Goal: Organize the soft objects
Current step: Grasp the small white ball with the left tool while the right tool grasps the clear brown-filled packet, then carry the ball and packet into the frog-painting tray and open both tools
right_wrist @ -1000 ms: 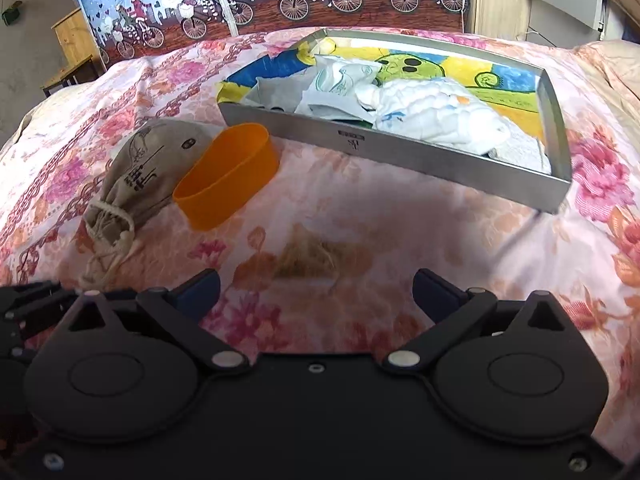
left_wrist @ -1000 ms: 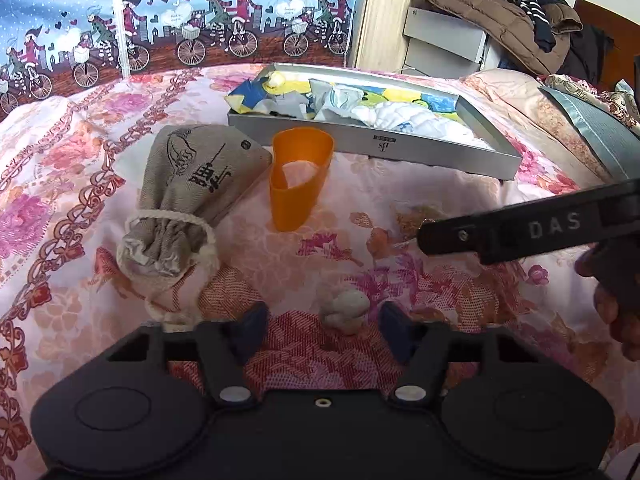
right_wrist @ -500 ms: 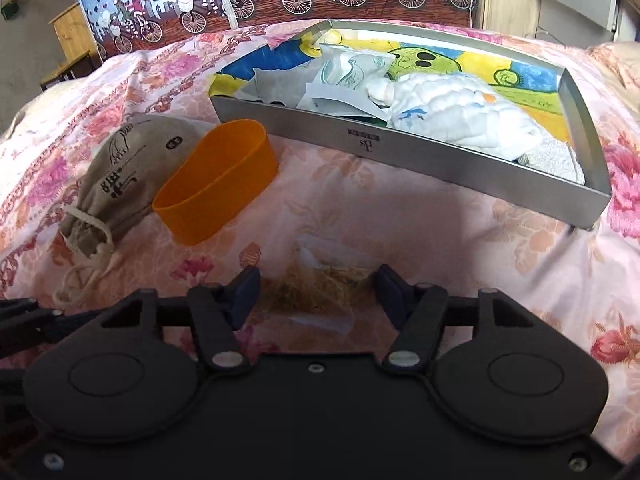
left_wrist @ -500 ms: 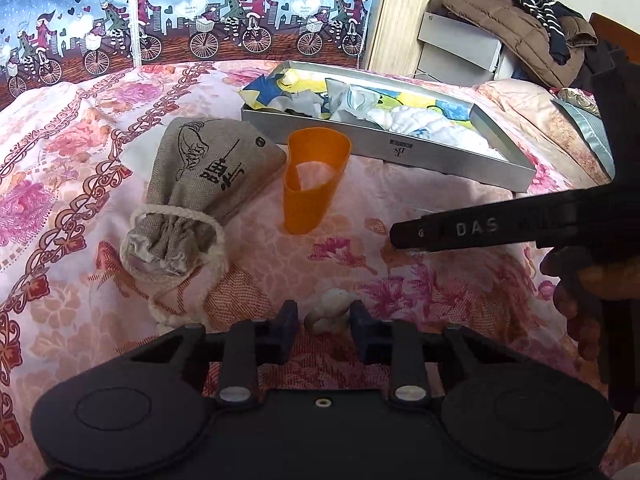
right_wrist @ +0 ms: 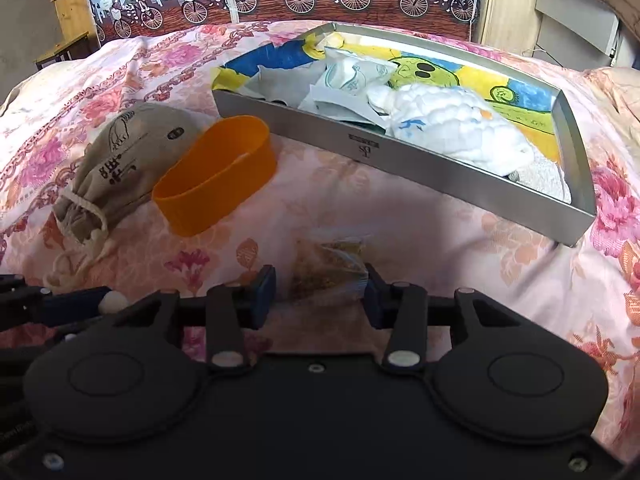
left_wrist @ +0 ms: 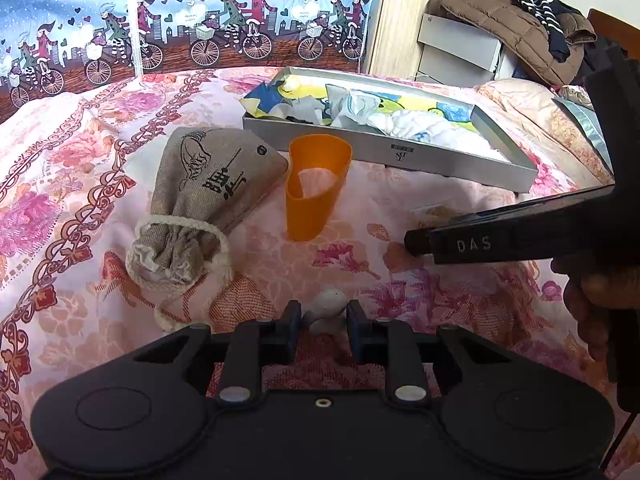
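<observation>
A small white soft lump (left_wrist: 326, 304) lies on the flowered bedspread between the pads of my left gripper (left_wrist: 322, 316); the jaws are closing and press on its sides. In the right wrist view a clear packet of brownish bits (right_wrist: 328, 268) sits between the fingers of my right gripper (right_wrist: 320, 292). Those jaws are closing too; the right pad meets the packet while a gap remains at the left pad. The silver tray (right_wrist: 400, 160) beyond holds white cloth and several pouches.
A lying orange cup (left_wrist: 316, 192) and a grey drawstring bag (left_wrist: 212, 184) rest left of the tray (left_wrist: 440, 160). The right gripper's side and a hand (left_wrist: 592, 288) fill the right edge. A jacket pile (left_wrist: 500, 12) and a wooden wall stand behind the bed.
Both pairs of jaws have narrowed from wide open. The left now grips the white lump; the right has slid forward and down around the clear packet.
</observation>
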The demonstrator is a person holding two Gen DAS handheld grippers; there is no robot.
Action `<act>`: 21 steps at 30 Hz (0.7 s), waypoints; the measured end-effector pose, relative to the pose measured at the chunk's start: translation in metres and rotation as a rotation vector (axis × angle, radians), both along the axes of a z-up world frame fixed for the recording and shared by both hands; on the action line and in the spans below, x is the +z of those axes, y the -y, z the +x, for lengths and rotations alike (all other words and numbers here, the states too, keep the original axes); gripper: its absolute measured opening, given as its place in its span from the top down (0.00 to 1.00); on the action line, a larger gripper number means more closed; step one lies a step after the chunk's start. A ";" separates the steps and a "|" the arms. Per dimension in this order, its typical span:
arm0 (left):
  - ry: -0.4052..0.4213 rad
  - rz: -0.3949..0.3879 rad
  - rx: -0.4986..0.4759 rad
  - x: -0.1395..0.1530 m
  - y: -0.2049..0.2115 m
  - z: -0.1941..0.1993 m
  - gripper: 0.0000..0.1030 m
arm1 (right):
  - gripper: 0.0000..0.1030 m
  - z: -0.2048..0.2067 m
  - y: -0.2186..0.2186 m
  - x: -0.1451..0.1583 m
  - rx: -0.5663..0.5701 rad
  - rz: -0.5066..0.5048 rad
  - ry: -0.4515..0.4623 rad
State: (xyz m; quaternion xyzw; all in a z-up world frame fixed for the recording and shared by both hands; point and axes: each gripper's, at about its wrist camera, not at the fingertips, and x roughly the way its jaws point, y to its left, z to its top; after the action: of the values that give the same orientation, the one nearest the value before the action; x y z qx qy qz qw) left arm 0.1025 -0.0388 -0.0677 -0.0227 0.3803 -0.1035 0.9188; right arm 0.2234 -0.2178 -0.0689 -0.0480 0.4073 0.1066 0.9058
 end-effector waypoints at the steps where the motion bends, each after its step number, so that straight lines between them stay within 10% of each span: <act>1: 0.005 -0.001 0.002 0.001 0.000 0.000 0.75 | 0.65 -0.001 0.000 0.002 0.000 0.004 0.001; 21: 0.110 -0.138 0.057 0.054 -0.013 0.037 0.75 | 0.65 -0.015 0.057 0.080 -0.137 0.103 0.212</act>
State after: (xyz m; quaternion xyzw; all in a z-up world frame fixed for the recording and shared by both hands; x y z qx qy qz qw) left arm 0.1394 -0.0259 -0.0134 -0.0911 0.3204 -0.1047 0.9371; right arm 0.2087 -0.2746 0.0111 0.0154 0.3056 0.0593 0.9502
